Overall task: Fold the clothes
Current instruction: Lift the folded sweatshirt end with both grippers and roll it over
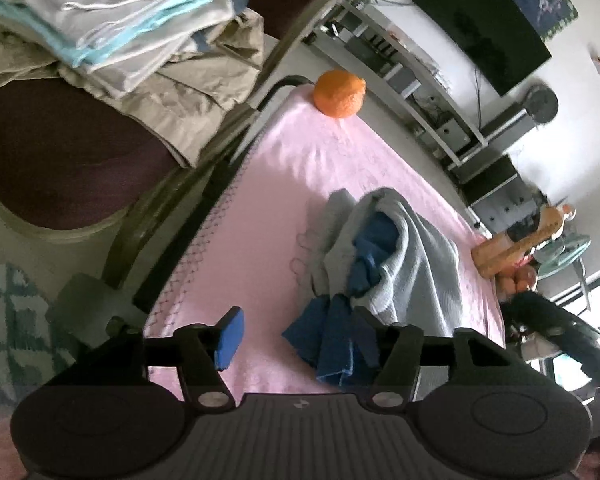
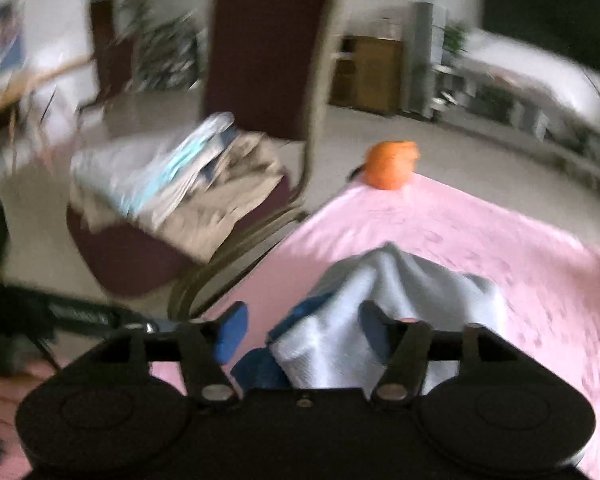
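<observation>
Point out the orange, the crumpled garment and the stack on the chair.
orange [image 1: 339,94], left wrist view, middle of its peel.
crumpled garment [image 1: 416,264], left wrist view, grey outer fabric.
folded stack [image 1: 132,36], left wrist view, top striped piece.

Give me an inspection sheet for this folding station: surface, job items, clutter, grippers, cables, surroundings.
Surface: pink cloth covers the table, lightly wrinkled.
Job's things: crumpled grey-and-blue garment bunched on the pink cloth; its blue part reaches down between the left gripper's fingers. Stack of folded clothes on the chair seat.
Clutter: orange at the far corner of the cloth; bottle and more fruit at the right edge.
Grippers: left gripper open, right gripper open; both are at the garment, neither closed on it.
Cables: a cord hangs below the wall TV.
Surroundings: shelving unit under the TV; the right wrist view is motion-blurred.
</observation>
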`<state>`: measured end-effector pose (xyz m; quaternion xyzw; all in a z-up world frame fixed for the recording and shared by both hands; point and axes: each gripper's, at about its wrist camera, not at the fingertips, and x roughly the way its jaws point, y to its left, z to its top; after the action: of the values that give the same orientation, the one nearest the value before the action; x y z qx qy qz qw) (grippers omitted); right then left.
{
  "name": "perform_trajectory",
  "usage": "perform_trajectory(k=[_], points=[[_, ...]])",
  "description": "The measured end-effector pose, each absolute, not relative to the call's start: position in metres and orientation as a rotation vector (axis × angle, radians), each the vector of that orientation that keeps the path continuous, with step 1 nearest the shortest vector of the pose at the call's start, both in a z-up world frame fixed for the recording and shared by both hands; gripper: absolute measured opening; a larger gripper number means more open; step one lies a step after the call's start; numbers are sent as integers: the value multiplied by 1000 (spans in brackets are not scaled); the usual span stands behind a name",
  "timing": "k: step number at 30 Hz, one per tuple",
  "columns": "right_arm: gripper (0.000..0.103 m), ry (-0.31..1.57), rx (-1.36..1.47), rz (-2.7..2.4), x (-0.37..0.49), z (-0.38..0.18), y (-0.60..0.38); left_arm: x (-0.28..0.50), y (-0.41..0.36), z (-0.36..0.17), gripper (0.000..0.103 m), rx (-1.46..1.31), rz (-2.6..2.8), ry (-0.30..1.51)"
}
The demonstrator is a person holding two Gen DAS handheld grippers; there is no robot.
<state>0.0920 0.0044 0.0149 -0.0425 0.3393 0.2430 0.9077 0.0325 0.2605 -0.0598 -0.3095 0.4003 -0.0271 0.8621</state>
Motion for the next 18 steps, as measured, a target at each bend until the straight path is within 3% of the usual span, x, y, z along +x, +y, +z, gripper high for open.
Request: perform_trajectory(k=[4, 11, 13, 17, 18], points=[[71, 727, 86, 401, 94, 10, -61, 57, 237, -55, 79, -582, -72, 858], [71, 820, 313, 278, 107, -48, -119, 110, 194, -47, 90, -438, -200, 884], [71, 838, 343, 276, 107, -59, -125, 121, 189, -56, 86, -405, -152, 919], [71, 849, 365, 271, 108, -69, -132, 136, 190, -78, 60, -430, -104, 1017], [71, 850, 370, 270, 109, -71, -134, 138, 190, -80, 58, -436, -106, 1023]])
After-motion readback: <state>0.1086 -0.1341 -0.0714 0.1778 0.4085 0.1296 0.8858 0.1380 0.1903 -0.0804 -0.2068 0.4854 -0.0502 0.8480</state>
